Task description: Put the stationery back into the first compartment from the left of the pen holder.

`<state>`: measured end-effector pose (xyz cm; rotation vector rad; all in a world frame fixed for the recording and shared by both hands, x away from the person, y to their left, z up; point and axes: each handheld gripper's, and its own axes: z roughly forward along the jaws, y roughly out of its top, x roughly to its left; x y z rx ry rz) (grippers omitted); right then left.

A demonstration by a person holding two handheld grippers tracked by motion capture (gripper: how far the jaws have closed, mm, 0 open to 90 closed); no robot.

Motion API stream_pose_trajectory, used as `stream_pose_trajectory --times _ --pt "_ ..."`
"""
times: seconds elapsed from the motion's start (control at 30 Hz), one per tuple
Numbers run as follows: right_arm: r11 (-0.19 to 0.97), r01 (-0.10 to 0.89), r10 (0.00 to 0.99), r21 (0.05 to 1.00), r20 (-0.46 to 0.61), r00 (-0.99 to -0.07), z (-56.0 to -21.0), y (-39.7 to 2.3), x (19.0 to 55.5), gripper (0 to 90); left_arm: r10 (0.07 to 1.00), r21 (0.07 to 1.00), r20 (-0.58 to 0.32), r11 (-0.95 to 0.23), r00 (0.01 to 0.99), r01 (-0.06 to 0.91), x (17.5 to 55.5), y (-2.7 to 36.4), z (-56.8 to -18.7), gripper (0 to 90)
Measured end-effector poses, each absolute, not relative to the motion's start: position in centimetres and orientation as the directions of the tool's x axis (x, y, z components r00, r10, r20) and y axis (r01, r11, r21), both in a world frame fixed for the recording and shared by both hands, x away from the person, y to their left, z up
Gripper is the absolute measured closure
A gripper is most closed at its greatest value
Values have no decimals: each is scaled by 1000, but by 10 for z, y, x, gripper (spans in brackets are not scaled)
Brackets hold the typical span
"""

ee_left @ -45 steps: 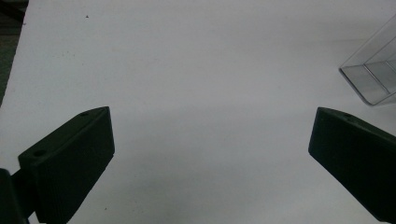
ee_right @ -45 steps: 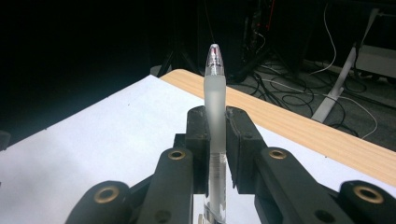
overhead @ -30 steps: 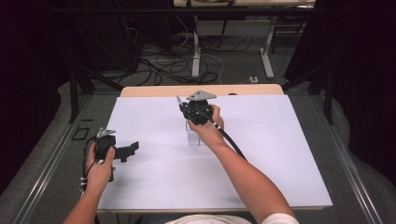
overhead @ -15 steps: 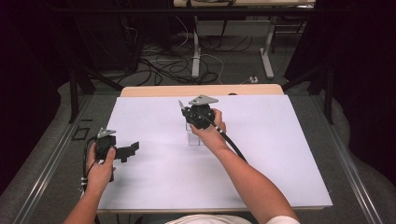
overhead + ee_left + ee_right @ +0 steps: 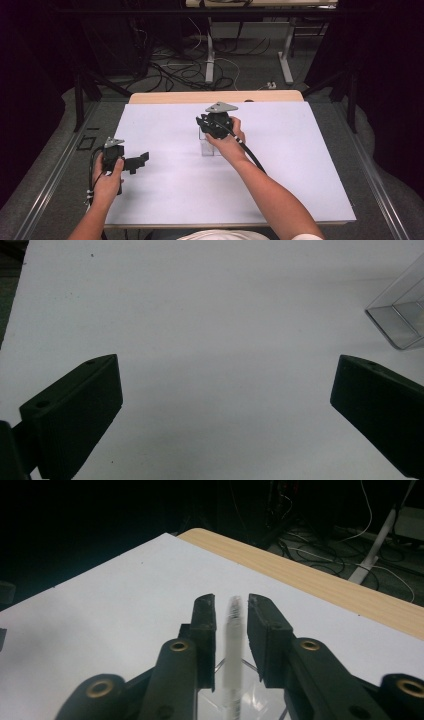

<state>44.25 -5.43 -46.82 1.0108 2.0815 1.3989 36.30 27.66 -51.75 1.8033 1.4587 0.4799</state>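
A small clear plastic box point(image 5: 210, 148) stands on the white table top point(image 5: 300, 175), a little behind its middle. My right gripper point(image 5: 210, 125) hangs over the box, pointing down and away. In the right gripper view its jaws have just been opening; the box's thin clear wall point(image 5: 233, 645) stands upright between the right gripper's point(image 5: 232, 605) pads, with a narrow gap on each side. My left gripper point(image 5: 140, 162) rests near the table's left edge, wide open with nothing between its jaws. The left gripper view shows the left gripper point(image 5: 225, 390) over bare table and the clear box point(image 5: 400, 320) at the far right.
A wooden strip point(image 5: 215, 96) borders the table's far edge. Beyond it lie cables point(image 5: 200, 65) and desk legs on a dark floor. A metal rail point(image 5: 55, 170) runs along the table's left side.
The right gripper has shifted only slightly over the clear box. The left hand and its gripper have kept still.
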Motion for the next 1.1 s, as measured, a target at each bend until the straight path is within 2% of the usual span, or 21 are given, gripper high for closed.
stream_pose_trajectory --times 0.2,0.37,0.6,0.67,0.87,0.93,1.1 --pt "206 324 766 923 54 -640 -462 -67 438 606 947 746 -164 -65 278 662 363 277 -518 3" --pt "182 324 784 928 63 -618 -458 -81 438 465 948 748 -158 -68 277 661 363 277 -518 2" --pt "192 322 817 927 31 -576 -455 -104 436 332 948 746 -159 -68 275 662 364 277 -519 3" --pt "186 289 820 939 14 -573 -455 -112 436 318 948 745 -159 -67 274 663 364 277 -519 2" --pt "156 355 835 922 69 -546 -455 -136 431 276 949 745 -161 -63 271 664 364 277 -520 3" --pt "150 410 838 900 104 -535 -455 -145 432 223 949 745 -161 -64 273 664 364 277 -519 3" --pt "180 440 861 880 75 -503 -459 -165 429 154 949 745 -158 -66 271 664 364 277 -520 3"
